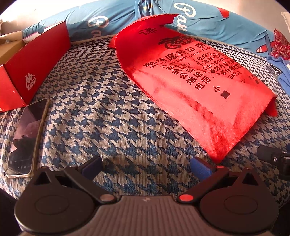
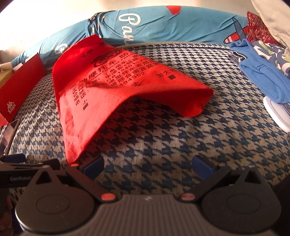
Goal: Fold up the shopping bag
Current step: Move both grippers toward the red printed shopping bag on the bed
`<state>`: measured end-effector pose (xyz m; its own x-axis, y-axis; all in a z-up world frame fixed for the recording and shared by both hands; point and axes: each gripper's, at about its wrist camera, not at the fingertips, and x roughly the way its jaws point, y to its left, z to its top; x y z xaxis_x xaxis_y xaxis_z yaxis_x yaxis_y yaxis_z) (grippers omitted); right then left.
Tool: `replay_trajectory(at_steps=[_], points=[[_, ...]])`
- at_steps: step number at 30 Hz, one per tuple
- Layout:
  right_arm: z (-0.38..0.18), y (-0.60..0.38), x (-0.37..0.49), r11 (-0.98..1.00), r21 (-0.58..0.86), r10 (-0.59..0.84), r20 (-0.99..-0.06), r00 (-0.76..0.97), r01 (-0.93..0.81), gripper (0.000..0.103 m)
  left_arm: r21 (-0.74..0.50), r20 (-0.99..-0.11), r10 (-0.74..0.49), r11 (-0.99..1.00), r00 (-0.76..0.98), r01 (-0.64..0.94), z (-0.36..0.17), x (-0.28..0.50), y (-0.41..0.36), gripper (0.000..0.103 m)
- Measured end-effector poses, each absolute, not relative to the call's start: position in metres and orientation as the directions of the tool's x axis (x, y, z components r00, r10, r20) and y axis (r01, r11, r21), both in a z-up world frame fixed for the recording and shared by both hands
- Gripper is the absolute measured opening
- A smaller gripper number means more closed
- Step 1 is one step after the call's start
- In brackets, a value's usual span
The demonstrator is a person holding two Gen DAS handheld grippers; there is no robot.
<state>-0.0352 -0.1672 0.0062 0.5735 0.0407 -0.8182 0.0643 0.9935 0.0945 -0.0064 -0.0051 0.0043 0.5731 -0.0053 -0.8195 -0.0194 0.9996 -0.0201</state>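
The red non-woven fabric shopping bag printed with black Chinese characters (image 1: pixel 195 81) lies on the bed covered in blue-and-white houndstooth fabric (image 1: pixel 101 112), running from a near corner just ahead of the tongs to a far end resting against the light blue bolster pillow with white lettering (image 1: pixel 199 16). In the right wrist view the bag's right-hand side is raised off the bed and doubled under, forming a loose hollow over the cover. Judged from its drape and creasing, the bag is light, soft and limp, with slight body; it should hold a crease only when pressed flat, and may slide on the woven cover if dragged. The left tongs (image 1: pixel 146 168) are spread fully apart and hold nothing; the bag's near corner lies just beyond the right-hand blue pad. The right tongs (image 2: pixel 147 168) are likewise fully apart and empty, with the same corner just beyond the left-hand pad. Recommended grip points: the near corner and the near edge, pinching both fabric layers together; a single layer would probably peel away. The raised right-hand side should be flattened before folding. Keep clear of the red cardboard shoebox with a white logo (image 1: pixel 34 72) and the dark-screened smartphone (image 1: pixel 27 138) lying at left.
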Motion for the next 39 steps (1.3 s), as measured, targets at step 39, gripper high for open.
replay_trajectory(at_steps=[39], points=[[0.008,-0.157,-0.005,0.995,0.0,-0.053,-0.864,0.501,0.104,0.103,0.02,-0.761,-0.012,0.999,0.649,0.041,0.012,-0.001,-0.005,0.103]])
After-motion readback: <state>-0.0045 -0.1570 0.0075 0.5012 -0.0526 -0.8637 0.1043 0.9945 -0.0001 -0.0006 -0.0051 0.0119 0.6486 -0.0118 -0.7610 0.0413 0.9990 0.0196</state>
